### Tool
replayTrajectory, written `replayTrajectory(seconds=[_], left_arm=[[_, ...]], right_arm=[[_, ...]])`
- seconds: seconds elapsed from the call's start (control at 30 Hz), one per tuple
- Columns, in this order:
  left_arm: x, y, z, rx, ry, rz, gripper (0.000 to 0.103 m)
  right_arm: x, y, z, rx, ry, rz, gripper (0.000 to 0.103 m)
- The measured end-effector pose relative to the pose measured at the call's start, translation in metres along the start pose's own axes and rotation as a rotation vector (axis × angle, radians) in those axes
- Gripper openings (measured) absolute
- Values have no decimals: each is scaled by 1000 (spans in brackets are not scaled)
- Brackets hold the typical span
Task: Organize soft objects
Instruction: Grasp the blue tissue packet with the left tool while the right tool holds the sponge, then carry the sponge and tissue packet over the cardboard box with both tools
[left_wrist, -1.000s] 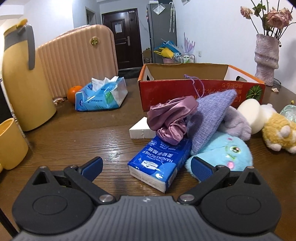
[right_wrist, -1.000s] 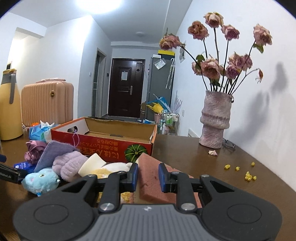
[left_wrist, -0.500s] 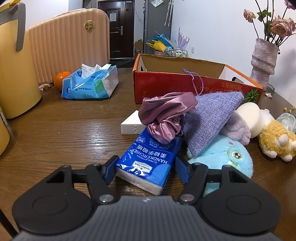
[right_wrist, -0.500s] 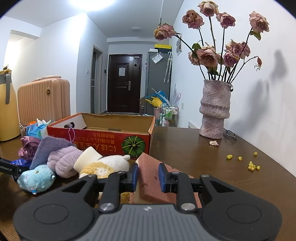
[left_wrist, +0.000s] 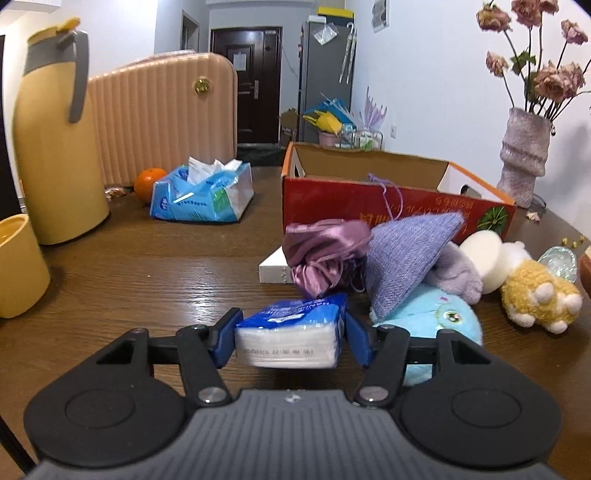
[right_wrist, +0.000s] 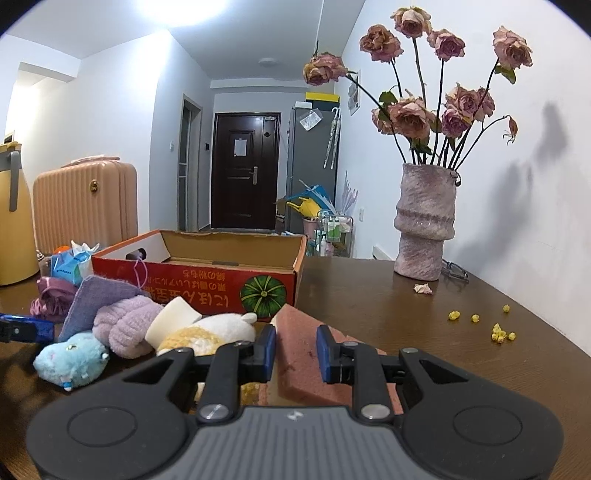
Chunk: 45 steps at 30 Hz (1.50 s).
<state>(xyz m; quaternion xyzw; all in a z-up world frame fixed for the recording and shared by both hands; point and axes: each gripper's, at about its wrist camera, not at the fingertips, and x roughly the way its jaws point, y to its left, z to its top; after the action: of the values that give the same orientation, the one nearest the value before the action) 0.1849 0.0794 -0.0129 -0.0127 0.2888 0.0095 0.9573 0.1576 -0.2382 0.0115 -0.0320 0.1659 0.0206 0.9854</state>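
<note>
Left gripper (left_wrist: 290, 341): jaws just closed onto tissue pack (left_wrist: 291, 334), near side of open red carton (left_wrist: 391, 206), evidently bound for it. Plush heap (left_wrist: 424, 317) beside carton awaits. Right gripper (right_wrist: 295, 350): clamped on pink sponge (right_wrist: 299, 354), right of heap.

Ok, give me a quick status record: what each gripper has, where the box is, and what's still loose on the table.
left gripper: has just closed on the blue handkerchief tissue pack
right gripper: shut on the pink-brown sponge block
box: open red cardboard box, behind the pile
still loose: light blue plush toy, purple knitted pouch, mauve satin scrunchie, yellow and white plush toy
surface: dark wooden table
</note>
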Motion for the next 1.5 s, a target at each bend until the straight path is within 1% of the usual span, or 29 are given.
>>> replayTrajectory(seconds=[0.27, 0.53, 0.73, 0.9, 1.03, 1.2, 1.33, 1.5], left_arm=[[-38, -3, -7, -7, -86, 0, 53], [-67, -12, -8, 2, -160, -14, 52], [-82, -23, 2, -1, -209, -30, 52], [-92, -33, 18, -12, -253, -40, 52], [-98, -41, 33, -24, -287, -45, 52], [-97, -52, 51, -35, -318, -43, 52], [-90, -59, 64, -52, -332, -39, 52], [-74, -66, 77, -77, -344, -22, 52]], right_arm=[[-6, -4, 14, -5, -33, -6, 23], [-14, -6, 37, -19, -72, -8, 23], [-13, -6, 62, -31, -102, -14, 23], [-7, -5, 86, -32, -124, -22, 23], [1, -1, 103, -21, -134, -17, 23], [11, 8, 116, -3, -145, 3, 23], [24, 15, 123, 31, -150, 26, 23], [46, 20, 130, 87, -157, 33, 23]])
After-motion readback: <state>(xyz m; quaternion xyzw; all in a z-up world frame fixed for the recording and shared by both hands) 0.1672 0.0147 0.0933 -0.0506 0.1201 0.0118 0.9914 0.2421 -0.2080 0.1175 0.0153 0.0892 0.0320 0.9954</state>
